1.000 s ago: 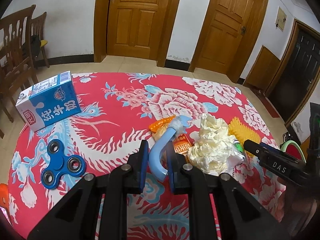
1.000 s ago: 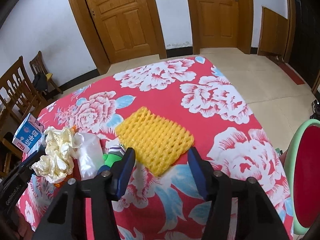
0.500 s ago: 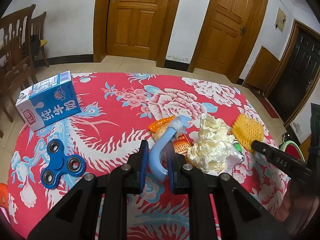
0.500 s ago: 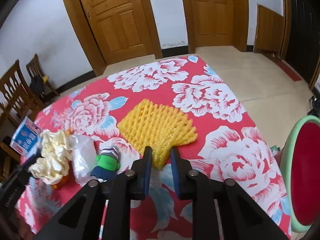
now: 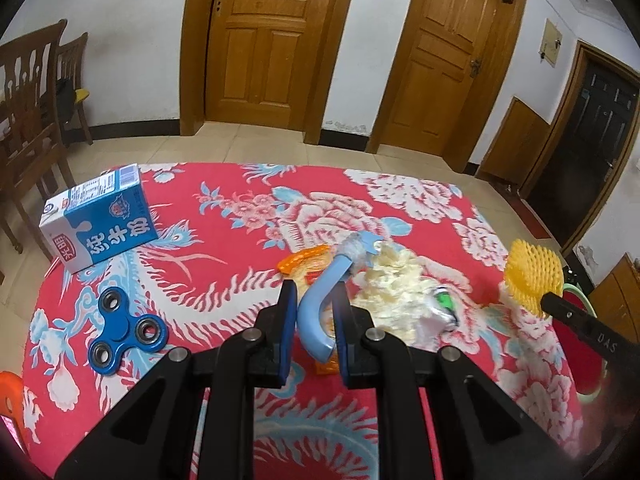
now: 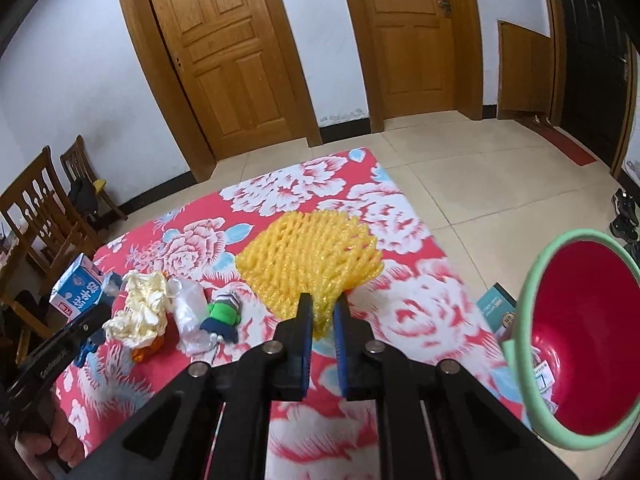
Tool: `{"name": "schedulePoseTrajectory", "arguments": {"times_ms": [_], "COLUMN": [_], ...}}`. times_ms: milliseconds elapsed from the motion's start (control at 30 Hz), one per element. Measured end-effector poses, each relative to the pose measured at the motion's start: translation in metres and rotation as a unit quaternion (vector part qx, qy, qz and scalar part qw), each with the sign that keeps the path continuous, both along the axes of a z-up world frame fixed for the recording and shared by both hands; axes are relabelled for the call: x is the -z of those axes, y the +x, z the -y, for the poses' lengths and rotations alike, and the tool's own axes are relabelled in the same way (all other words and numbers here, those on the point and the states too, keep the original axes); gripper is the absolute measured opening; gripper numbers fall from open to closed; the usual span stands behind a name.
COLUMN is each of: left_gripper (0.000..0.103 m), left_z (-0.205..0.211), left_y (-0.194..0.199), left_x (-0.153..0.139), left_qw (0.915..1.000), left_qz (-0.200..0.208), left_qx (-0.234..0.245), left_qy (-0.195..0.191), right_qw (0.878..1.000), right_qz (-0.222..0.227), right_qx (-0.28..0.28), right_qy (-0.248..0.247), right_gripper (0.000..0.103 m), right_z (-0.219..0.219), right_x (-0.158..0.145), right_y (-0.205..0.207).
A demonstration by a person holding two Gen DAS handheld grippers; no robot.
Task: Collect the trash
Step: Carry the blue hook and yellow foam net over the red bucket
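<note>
My left gripper (image 5: pixel 314 295) is shut on a light blue curved plastic piece (image 5: pixel 320 312), held just above the red floral tablecloth (image 5: pixel 224 264). My right gripper (image 6: pixel 323 303) is shut on one end of a yellow foam fruit net (image 6: pixel 308 256), which fans out above the cloth; the same net (image 5: pixel 532 272) shows at the right edge of the left wrist view. Between the two grippers lies a pile of crumpled cream paper (image 5: pixel 394 280), an orange wrapper (image 5: pixel 304 258) and a clear plastic bag (image 6: pixel 188 312). A red bin with a green rim (image 6: pixel 576 340) stands off the table's right side.
A blue milk carton (image 5: pixel 100 224) and a blue fidget spinner (image 5: pixel 124 330) lie on the left of the table. A small green toy figure (image 6: pixel 224 312) sits beside the plastic bag. Wooden chairs (image 5: pixel 28 112) stand at the left, and tiled floor and doors lie beyond.
The right gripper's jaws closed on the yellow foam net and raised it off the cloth, drifting right towards the bin. The left gripper kept still with the blue piece in it.
</note>
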State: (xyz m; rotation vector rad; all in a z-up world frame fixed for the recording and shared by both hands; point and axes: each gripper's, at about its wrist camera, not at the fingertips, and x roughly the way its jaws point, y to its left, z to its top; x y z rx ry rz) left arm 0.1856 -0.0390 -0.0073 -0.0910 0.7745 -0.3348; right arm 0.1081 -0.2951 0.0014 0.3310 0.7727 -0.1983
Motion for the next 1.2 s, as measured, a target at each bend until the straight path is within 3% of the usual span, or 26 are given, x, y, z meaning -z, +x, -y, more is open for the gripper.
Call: {"name": "schedulePoseTrajectory", "arguments": {"times_ms": [667, 1200], "left_gripper": [0.017, 0.017], "left_z": [0.058, 0.152], "left_y": [-0.05, -0.087], "left_x": [-0.033, -0.037], "left_qw": [0.9941, 0.9802], "left_qz": [-0.022, -0.029], "left_qx": [0.094, 0.194], "left_qy": [-0.048, -0.028], "right_qw": [0.997, 0.989], "right_qz": [0.04, 0.066], "right_qx": [0.056, 0.123], "right_qy": [0.035, 0.053], "right_gripper": [0.012, 0.012], "right_z": [0.041, 0.097], "right_x": [-0.024, -0.026], "right_y": [-0.095, -0.155]}}
